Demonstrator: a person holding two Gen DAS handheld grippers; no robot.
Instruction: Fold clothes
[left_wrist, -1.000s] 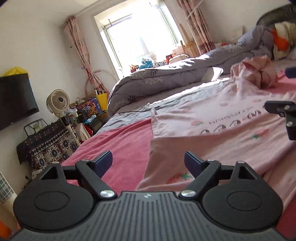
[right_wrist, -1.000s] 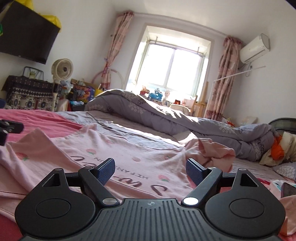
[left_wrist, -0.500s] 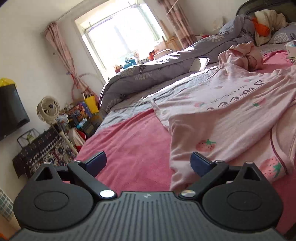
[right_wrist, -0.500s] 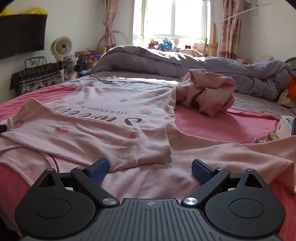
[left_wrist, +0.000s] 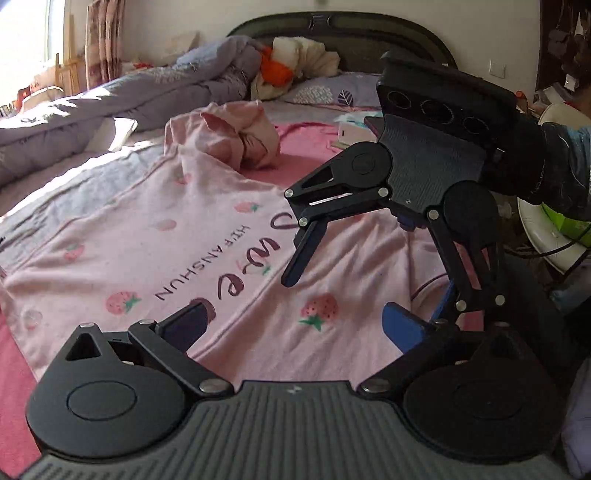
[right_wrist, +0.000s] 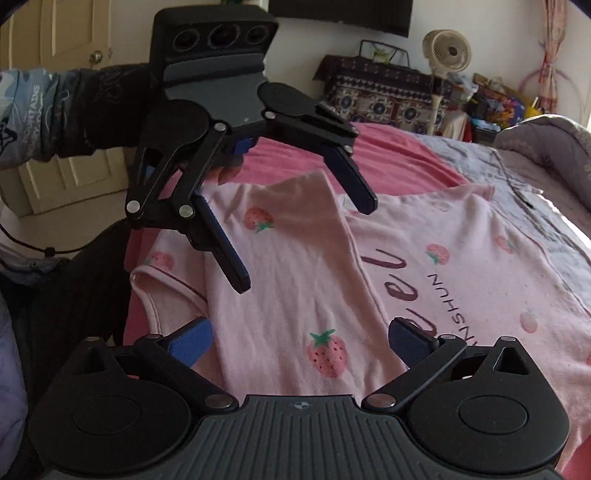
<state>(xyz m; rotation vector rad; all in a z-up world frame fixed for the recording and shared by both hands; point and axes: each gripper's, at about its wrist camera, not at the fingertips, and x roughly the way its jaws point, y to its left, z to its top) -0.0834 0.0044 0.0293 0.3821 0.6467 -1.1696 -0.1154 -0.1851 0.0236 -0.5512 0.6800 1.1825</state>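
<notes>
Jaws on both grippers are opening, empty: left gripper (left_wrist: 295, 325) at 6 o'clock, right gripper (left_wrist: 365, 284) at 3, hovering over shirt (left_wrist: 192, 236), likely lining up a fold.

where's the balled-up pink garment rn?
In the left wrist view, the balled-up pink garment sits upper centre on the bed, beyond the spread strawberry shirt, beside the grey duvet; not seen from the right wrist.

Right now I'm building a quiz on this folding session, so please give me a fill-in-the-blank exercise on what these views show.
1. The pink top spread on the bed is printed with small ____.
2. Neither the left gripper nor the right gripper holds any ____.
3. A sleeve lies folded across the top's ____.
4. Beyond the top, a crumpled pink garment lies on the ____.

Missing words: strawberries; cloth; front; bed
</notes>
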